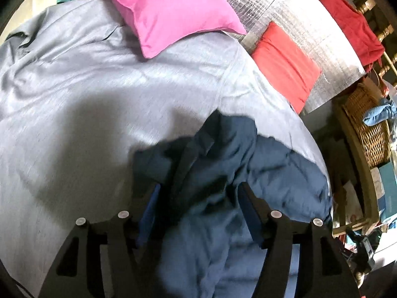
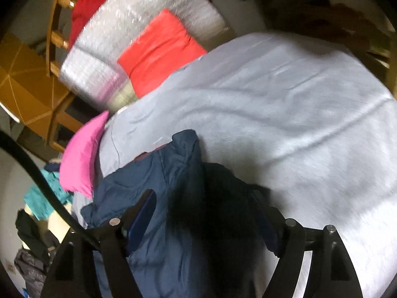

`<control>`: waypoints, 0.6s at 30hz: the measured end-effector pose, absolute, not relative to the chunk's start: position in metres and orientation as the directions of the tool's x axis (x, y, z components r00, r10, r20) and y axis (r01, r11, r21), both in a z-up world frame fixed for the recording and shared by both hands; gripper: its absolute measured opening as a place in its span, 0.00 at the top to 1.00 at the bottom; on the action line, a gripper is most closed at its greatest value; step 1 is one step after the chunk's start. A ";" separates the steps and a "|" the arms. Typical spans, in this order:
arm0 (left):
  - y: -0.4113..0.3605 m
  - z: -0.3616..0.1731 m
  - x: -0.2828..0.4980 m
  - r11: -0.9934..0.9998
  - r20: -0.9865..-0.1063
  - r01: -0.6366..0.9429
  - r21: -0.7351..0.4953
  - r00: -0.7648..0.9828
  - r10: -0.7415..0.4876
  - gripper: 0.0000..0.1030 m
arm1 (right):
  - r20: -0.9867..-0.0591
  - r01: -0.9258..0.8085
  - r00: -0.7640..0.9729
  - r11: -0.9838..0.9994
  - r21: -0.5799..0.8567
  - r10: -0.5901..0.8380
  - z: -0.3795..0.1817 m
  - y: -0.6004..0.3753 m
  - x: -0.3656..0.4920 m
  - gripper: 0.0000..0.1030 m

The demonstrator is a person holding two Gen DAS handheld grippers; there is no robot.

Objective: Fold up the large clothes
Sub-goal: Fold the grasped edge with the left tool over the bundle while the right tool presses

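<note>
A crumpled dark blue garment [image 1: 218, 154] lies on a pale grey bed sheet [image 1: 74, 87]. In the left wrist view my left gripper [image 1: 198, 201] hangs just over it. Its blue-padded fingers [image 1: 150, 208] stand wide apart, with cloth lying loose between and under them. In the right wrist view the same blue garment [image 2: 153, 173] is bunched in front of my right gripper [image 2: 206, 206], which is open too. Its left finger [image 2: 145, 208] rests beside a fold without pinching it, and its right finger is lost in dark shadow. The grey sheet [image 2: 297, 99] spreads beyond.
A pink pillow [image 1: 168, 12] [image 2: 82, 156] and a red cushion [image 1: 285, 62] [image 2: 158, 49] lie at the head, against a silver quilted mat [image 1: 297, 12]. A wicker basket [image 1: 369, 129] stands beside the bed. Teal clothes [image 2: 44, 193] lie off the bed's edge.
</note>
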State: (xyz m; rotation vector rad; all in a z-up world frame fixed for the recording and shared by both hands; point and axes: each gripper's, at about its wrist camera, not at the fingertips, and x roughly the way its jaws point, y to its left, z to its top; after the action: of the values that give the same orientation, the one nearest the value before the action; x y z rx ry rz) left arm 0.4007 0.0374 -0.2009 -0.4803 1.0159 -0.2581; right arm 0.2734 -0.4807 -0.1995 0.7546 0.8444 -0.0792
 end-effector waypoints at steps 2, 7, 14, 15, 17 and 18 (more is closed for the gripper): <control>0.037 -0.202 0.409 0.872 -0.759 -0.008 -0.490 0.496 -0.422 0.37 | -0.728 0.359 0.642 0.747 0.560 0.238 -0.212 -0.477 0.295 0.22; 0.026 -0.213 0.425 0.900 -0.805 -0.010 -0.435 0.453 -0.384 0.37 | -0.758 0.395 0.593 0.722 0.568 0.271 -0.248 -0.480 0.324 0.22; 0.010 -0.219 0.432 0.926 -0.821 -0.018 -0.376 0.470 -0.324 0.38 | -0.757 0.367 0.596 0.749 0.552 0.266 -0.260 -0.470 0.330 0.57; 0.007 -0.218 0.432 0.925 -0.813 -0.010 -0.381 0.481 -0.330 0.43 | -0.753 0.353 0.612 0.768 0.534 0.242 -0.252 -0.465 0.328 0.63; 0.003 -0.215 0.432 0.927 -0.804 0.001 -0.376 0.497 -0.327 0.46 | -0.745 0.333 0.639 0.804 0.493 0.192 -0.238 -0.456 0.325 0.71; 0.001 -0.215 0.431 0.932 -0.803 0.005 -0.362 0.505 -0.315 0.46 | -0.735 0.327 0.659 0.817 0.474 0.163 -0.230 -0.452 0.322 0.74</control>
State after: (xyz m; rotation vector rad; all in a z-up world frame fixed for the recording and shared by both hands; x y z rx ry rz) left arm 0.4306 0.0015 -0.2147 -0.3341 1.0278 -0.1974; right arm 0.3216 -0.4523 -0.2298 0.6260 0.8614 -0.1000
